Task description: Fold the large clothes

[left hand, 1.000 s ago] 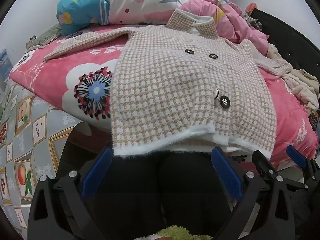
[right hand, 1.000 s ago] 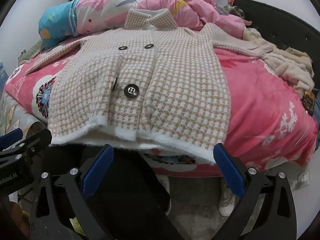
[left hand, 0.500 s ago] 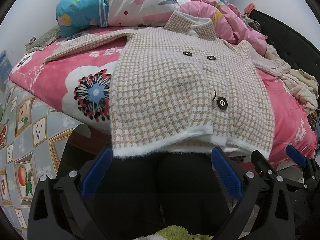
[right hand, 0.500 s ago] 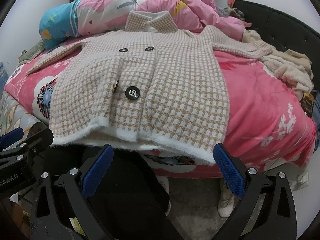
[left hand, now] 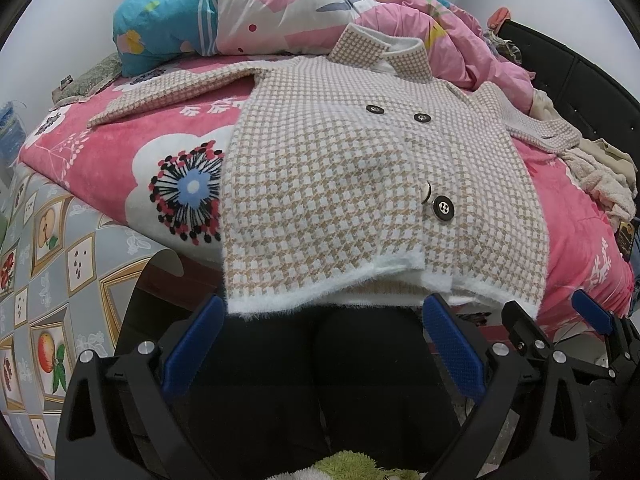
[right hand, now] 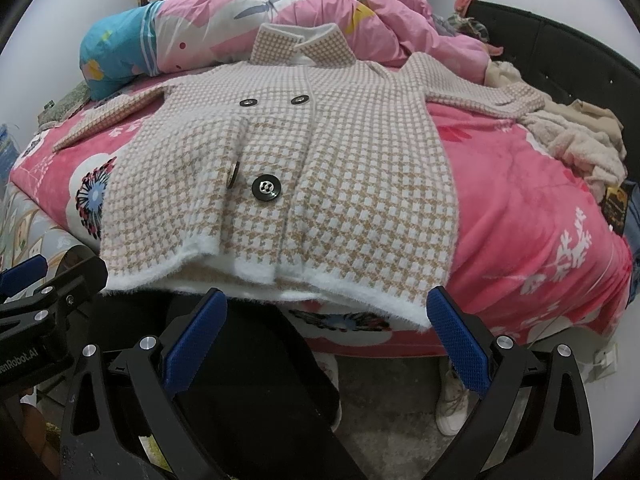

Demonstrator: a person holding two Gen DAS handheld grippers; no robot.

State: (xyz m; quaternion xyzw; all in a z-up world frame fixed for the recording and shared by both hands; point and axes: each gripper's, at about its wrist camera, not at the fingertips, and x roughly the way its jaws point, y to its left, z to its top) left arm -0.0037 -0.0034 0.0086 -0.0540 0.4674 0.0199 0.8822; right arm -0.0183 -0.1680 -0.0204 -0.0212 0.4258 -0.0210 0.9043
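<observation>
Houndstooth coat [left hand: 352, 184] on pink bed [left hand: 100, 152], front up, sleeves spread.
Hem overhanging the near bed edge; collar toward the bundled quilt [right hand: 224, 36]. Left tongs [left hand: 320, 344] and right tongs [right hand: 326, 338] both spread wide, empty, just below the hem.

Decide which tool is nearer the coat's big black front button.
Right, slightly. The right tool sits almost straight below the button; the left tool sits below and to its left.

My right gripper [right hand: 326, 330] hangs wide open just below the hem of the checked coat [right hand: 304, 184] spread flat on the bed [right hand: 520, 216].
</observation>
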